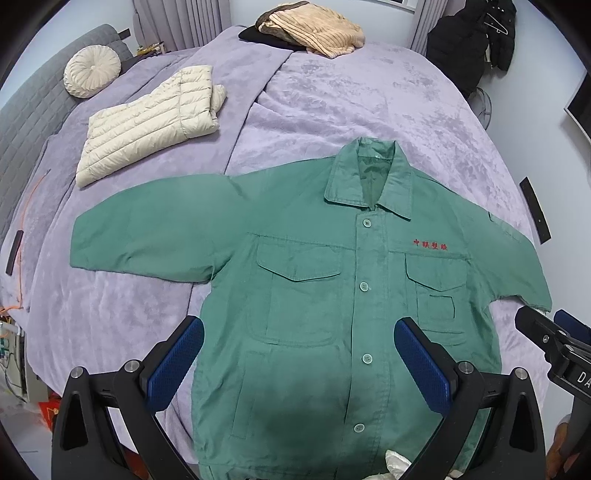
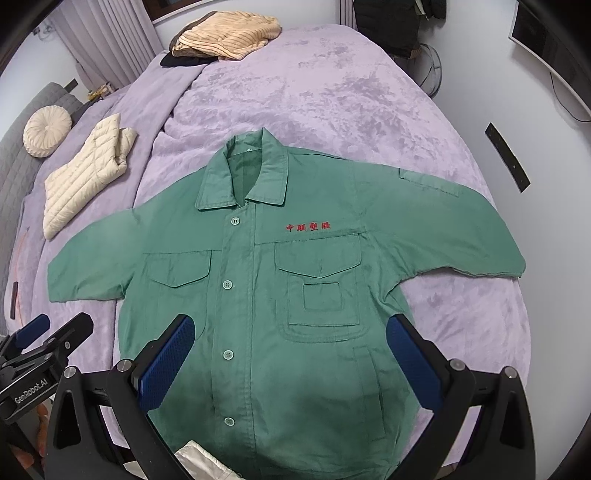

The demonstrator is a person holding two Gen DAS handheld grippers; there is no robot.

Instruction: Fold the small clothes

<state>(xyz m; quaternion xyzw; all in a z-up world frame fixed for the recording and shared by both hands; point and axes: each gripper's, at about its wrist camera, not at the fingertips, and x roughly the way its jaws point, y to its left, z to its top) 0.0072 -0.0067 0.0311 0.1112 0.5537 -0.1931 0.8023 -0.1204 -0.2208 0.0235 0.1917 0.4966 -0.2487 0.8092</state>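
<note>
A green button-up work jacket [image 1: 314, 280] [image 2: 258, 280] with red embroidery on the chest lies flat, face up, on the purple bed cover, both sleeves spread out sideways. My left gripper [image 1: 299, 328] hovers open over the jacket's lower front, its blue pads wide apart and holding nothing. My right gripper [image 2: 290, 325] is also open above the lower part of the jacket, empty. In the left wrist view the right gripper [image 1: 554, 328] shows at the right edge. The left gripper [image 2: 48, 332] shows at the left edge of the right wrist view.
A folded cream puffer jacket [image 1: 147, 122] [image 2: 85, 170] lies at the left on the bed [image 1: 351, 92]. A beige ribbed sweater pile [image 1: 310, 29] [image 2: 225, 33] sits at the far end. A round cream cushion [image 1: 92, 72] rests by the grey headboard. Dark clothes [image 1: 472, 40] hang at the far right.
</note>
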